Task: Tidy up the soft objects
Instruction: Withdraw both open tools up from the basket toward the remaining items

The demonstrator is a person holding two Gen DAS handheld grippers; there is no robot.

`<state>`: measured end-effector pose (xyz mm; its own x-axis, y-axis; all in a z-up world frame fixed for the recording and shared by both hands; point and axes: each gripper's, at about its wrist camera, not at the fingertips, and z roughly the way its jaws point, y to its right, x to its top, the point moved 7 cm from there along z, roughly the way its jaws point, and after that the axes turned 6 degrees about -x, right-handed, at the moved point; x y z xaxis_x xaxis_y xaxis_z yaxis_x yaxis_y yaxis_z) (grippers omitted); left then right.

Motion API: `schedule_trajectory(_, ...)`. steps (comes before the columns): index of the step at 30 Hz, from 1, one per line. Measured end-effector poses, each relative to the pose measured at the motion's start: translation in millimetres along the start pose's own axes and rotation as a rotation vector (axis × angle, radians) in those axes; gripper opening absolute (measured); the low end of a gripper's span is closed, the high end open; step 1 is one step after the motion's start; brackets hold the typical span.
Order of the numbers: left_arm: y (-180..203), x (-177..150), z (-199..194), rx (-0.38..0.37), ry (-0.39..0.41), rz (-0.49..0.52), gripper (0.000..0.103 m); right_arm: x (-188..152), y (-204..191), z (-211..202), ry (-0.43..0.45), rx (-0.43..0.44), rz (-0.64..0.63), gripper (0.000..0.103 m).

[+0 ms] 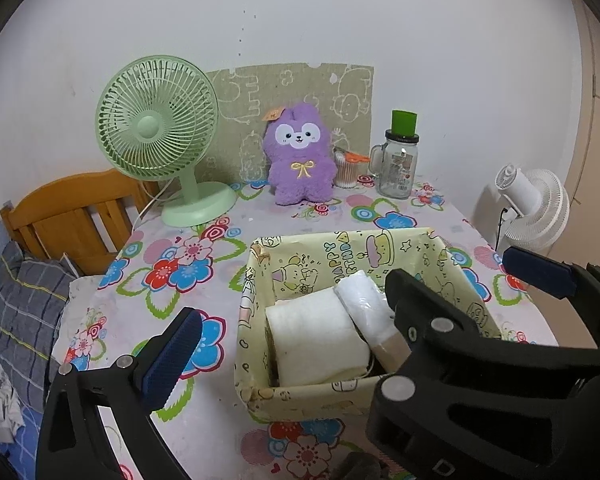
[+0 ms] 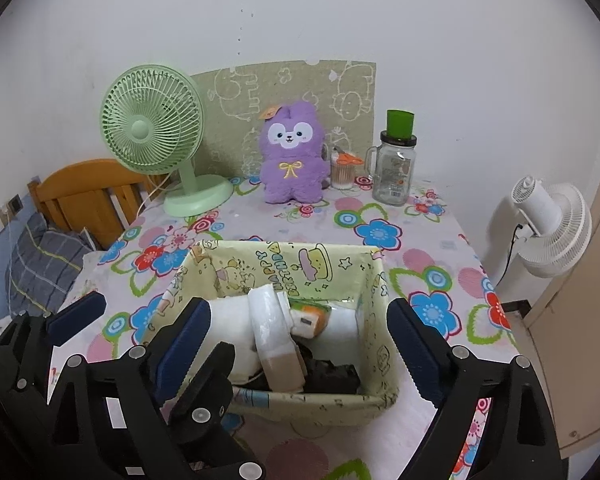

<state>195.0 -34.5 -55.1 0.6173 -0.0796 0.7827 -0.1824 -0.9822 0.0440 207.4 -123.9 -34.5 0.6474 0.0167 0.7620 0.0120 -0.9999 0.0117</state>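
Plush purple toy (image 1: pixel 299 156), upright at the table's (image 1: pixel 228 240) far edge against the wall, looks light and squashy, best pinched across its round belly, while both the left tool (image 1: pixel 348 308) and right tool (image 2: pixel 296 344) hang spread and empty over the paper-lined box (image 2: pixel 374 296).

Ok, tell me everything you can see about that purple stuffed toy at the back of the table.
The purple plush toy stands upright at the back of the flowered tablecloth, facing the cameras, backed by a green patterned board against the wall. Its fur looks fluffy; it has a white face with dark eyes, a yellow embroidered bow on the chest, stubby arms and legs, and an orange tag near one ear. A cotton swab container sits close beside it; neither gripper touches it.
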Motion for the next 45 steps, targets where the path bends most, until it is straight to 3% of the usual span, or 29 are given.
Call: schedule_trajectory(45,21,-31,-92,-0.026,0.12,0.01,0.103,-33,0,-97,0.115,-0.014,0.009,0.094)
